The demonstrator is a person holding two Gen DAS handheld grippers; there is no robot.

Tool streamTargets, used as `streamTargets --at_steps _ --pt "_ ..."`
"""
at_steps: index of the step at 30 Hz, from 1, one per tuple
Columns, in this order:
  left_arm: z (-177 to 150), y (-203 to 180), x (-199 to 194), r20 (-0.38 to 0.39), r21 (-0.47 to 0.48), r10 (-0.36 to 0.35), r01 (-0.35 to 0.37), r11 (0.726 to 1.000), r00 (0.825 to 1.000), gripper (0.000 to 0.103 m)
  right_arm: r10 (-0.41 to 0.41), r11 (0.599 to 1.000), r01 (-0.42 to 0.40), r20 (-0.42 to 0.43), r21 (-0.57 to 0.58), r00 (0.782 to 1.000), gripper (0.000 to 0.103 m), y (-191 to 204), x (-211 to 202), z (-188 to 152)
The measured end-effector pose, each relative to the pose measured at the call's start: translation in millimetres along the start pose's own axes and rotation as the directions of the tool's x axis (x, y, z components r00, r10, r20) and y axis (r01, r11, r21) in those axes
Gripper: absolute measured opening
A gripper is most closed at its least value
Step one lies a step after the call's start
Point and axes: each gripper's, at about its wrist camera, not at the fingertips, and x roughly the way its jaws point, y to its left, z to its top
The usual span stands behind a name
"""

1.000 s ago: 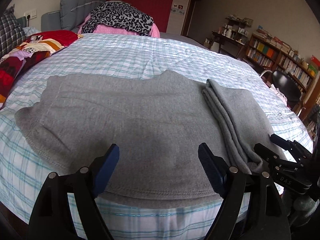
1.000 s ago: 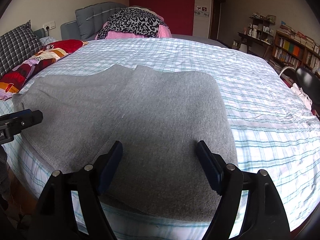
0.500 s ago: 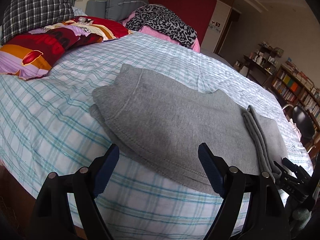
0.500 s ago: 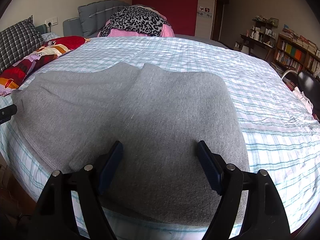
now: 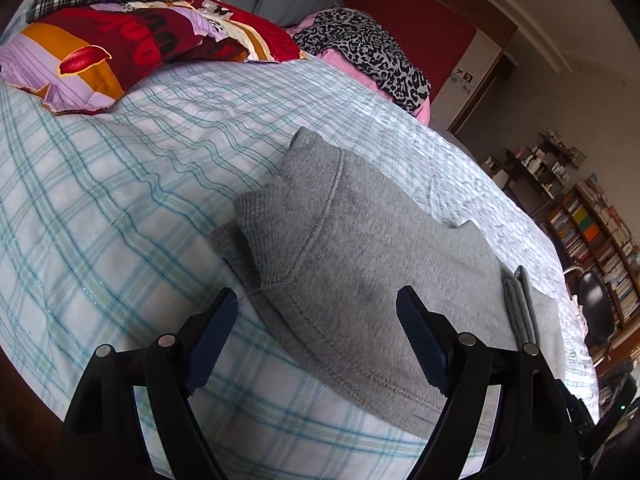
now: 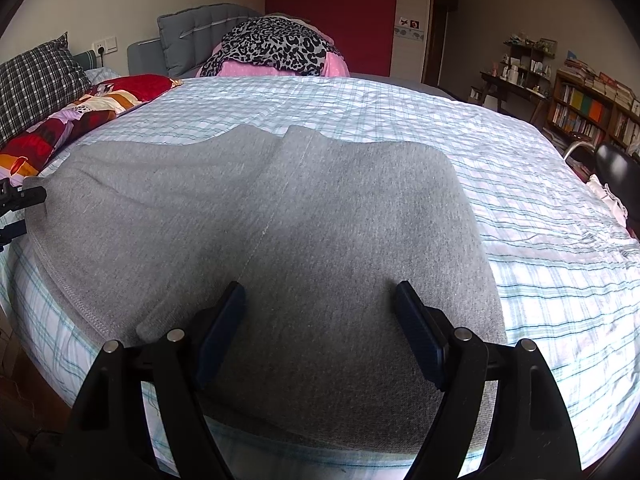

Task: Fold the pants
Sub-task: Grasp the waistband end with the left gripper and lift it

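Grey pants (image 5: 372, 264) lie partly folded on the checked bed sheet (image 5: 120, 184). In the left wrist view their hemmed end faces me, and a folded-over layer shows as stacked edges at the right. My left gripper (image 5: 316, 344) is open and empty, just above the hemmed end near the bed's front edge. In the right wrist view the pants (image 6: 280, 220) spread wide with a seam down the middle. My right gripper (image 6: 320, 328) is open and empty, low over the folded right part. The left gripper's tip (image 6: 20, 200) shows at that view's left edge.
Colourful pillows (image 5: 120, 40) and a plaid pillow (image 6: 36, 80) lie at the left of the bed. A leopard-print cloth on pink bedding (image 6: 276, 48) sits at the head. Bookshelves (image 6: 592, 108) and a black chair (image 6: 616, 168) stand to the right of the bed.
My left gripper has swung left along the bed edge to the pants' hemmed end and come closer to it. My right gripper has hardly moved, only lowering slightly over the folded part.
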Motion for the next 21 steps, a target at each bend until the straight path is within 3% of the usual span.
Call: streamTargets --at_steps 6,9,11,16,21 --pt "12.0 5.4 17.9 -0.008 -0.036 -0.022 0.022 0.999 1.0 0.079 0.002 1.0 -0.002 0.005 0.006 1.0 0.078 -0.5 0.1 -1.8" --pt "14.8 8.6 20.0 0.008 -0.058 -0.012 0.012 0.998 1.0 0.062 0.003 1.0 -0.003 0.008 0.008 1.0 0.078 -1.0 0.5 -2.2" --pt "16.5 13.7 20.1 0.008 -0.085 -0.02 0.021 0.996 1.0 0.035 0.003 1.0 -0.003 0.009 0.009 1.0 0.078 -0.9 0.6 -2.8" --pt "19.5 9.4 9.7 0.037 -0.074 -0.044 0.046 0.996 0.998 0.022 0.007 1.0 -0.007 0.013 0.016 1.0 0.078 -1.0 0.1 -3.1" --pt "25.3 -19.8 -5.6 0.091 0.006 -0.04 0.039 0.999 0.995 0.02 0.023 0.999 -0.023 0.016 0.029 1.0 0.078 -3.2 -0.8 -3.2"
